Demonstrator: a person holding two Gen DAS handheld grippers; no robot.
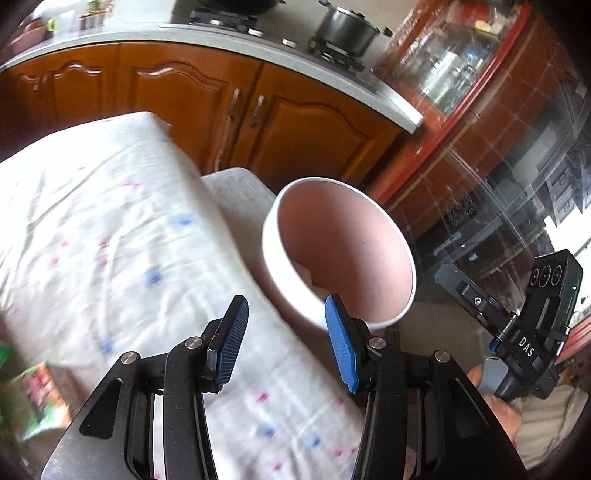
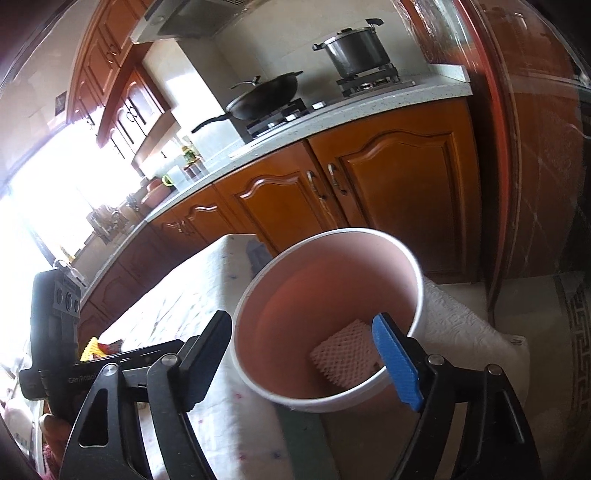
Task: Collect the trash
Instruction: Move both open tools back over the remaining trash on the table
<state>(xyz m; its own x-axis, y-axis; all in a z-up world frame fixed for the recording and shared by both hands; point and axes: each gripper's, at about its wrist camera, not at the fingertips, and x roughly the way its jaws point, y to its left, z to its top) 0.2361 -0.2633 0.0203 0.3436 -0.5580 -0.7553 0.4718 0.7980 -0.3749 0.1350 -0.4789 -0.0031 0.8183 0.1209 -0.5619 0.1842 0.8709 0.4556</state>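
Observation:
A white bin with a pink inside [image 1: 343, 254] stands beside the cloth-covered table [image 1: 110, 236]. My left gripper [image 1: 286, 343] is open and empty over the table's right edge, just left of the bin. My right gripper [image 2: 310, 354] is open above the bin [image 2: 328, 317]; its right finger reaches over the near rim. A piece of white foam netting [image 2: 347, 354] lies inside the bin. Snack wrappers [image 1: 33, 395] lie blurred at the table's near left, and a yellow and red one shows in the right wrist view [image 2: 99, 347].
Wooden cabinets [image 1: 295, 140] and a counter with a hob, a steel pot [image 1: 347, 29] and a wok [image 2: 269, 96] run behind the table. A white padded stool [image 2: 465, 325] holds the bin. A glass door [image 1: 498, 166] is at right.

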